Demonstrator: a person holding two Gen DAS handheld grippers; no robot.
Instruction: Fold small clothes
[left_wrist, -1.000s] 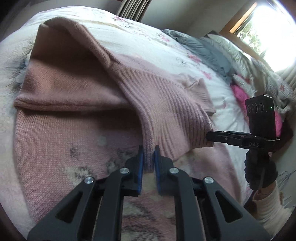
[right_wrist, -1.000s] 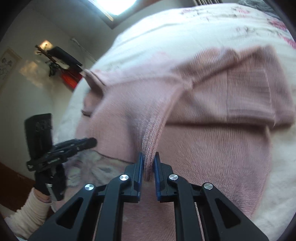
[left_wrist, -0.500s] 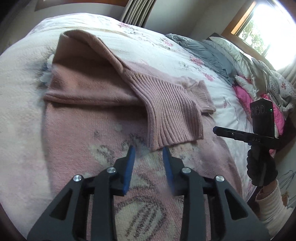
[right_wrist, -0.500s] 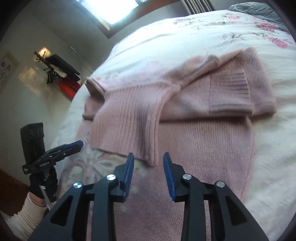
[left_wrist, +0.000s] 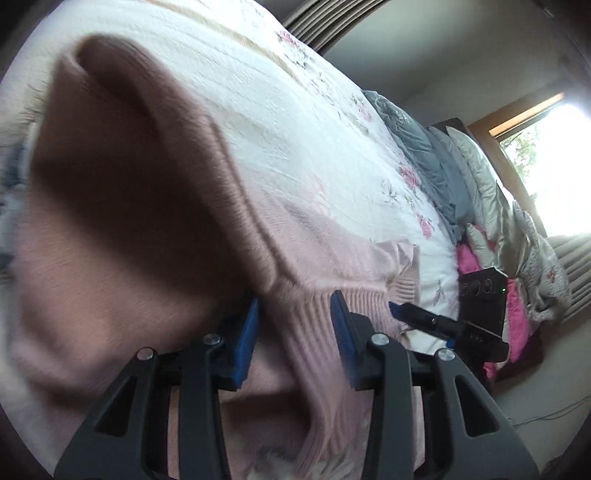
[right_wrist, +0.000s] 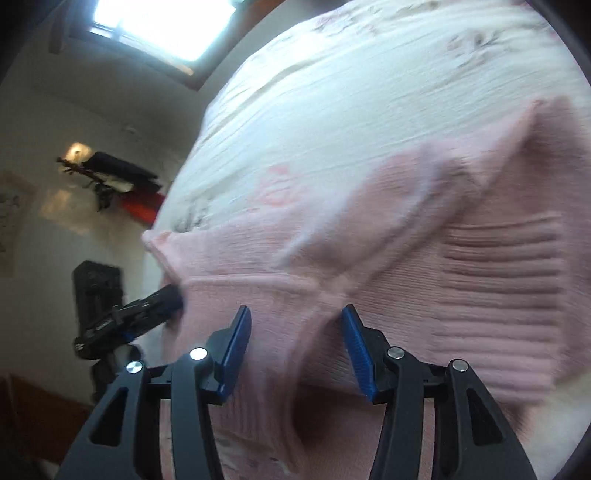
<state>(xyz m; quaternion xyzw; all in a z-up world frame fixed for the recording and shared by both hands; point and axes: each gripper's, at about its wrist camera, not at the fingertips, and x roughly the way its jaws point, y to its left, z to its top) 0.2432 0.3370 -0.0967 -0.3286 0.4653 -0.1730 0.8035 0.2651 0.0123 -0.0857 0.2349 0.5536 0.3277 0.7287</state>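
A pink knit sweater (left_wrist: 147, 184) lies partly folded on a bed, its ribbed hem (right_wrist: 498, 280) turned back over the body. My left gripper (left_wrist: 295, 325) is open, low and close over the cloth, with a folded ridge of the knit running between its blue pads (left_wrist: 247, 332). At the opposite side my right gripper (right_wrist: 297, 332) is open too and straddles a ridge of the same sweater (right_wrist: 406, 240). Each gripper shows in the other's view: the right gripper (left_wrist: 406, 313) at the sweater's far edge, the left gripper (right_wrist: 162, 299) likewise. Both views are motion-blurred.
The bed's white floral quilt (left_wrist: 314, 129) stretches beyond the sweater. A grey blanket (left_wrist: 424, 158), pale pillows (left_wrist: 480, 177) and a bright pink cloth (left_wrist: 517, 314) pile up near a window (left_wrist: 554, 147). A wall rack with dark items (right_wrist: 107, 177) hangs beside the bed.
Both grippers let go of the ribbed hem and opened. They then pushed forward and down, close onto the sweater's folded edge.
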